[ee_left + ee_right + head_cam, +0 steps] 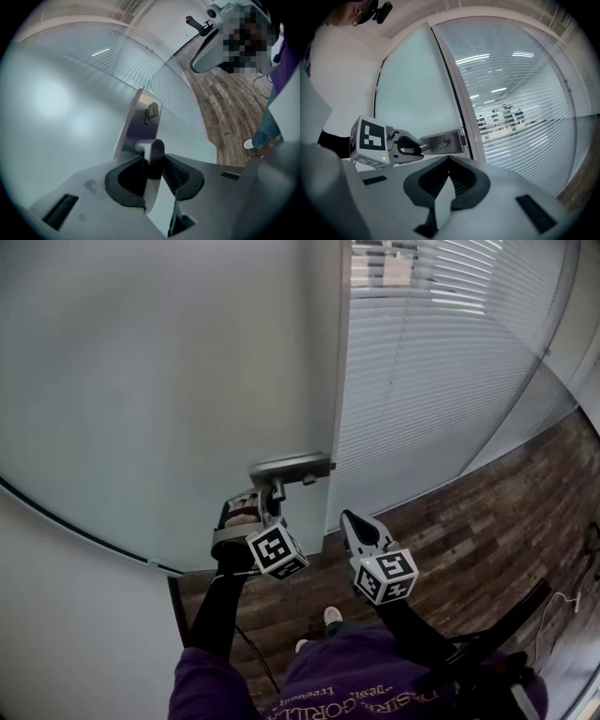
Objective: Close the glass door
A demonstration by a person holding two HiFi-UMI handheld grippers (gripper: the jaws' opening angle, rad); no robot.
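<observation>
L claw (pixel 271 489) pinching door handle (pixel 152 148) of glass door (pixel 169 381); R claw (pixel 449 162) pressed together, empty.

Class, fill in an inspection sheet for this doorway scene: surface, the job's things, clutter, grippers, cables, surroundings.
Surface: wood-plank floor; no worktop in view.
Job's things: frosted glass door with a metal lock plate and a lever handle near its edge.
Clutter: nothing seen.
Grippers: left gripper shut on the lever handle; right gripper shut and empty, beside the left one.
Cables: dark cable on the floor below the left arm; thin white cable at far right.
Surroundings: glass partition with slatted blinds beside the door.
</observation>
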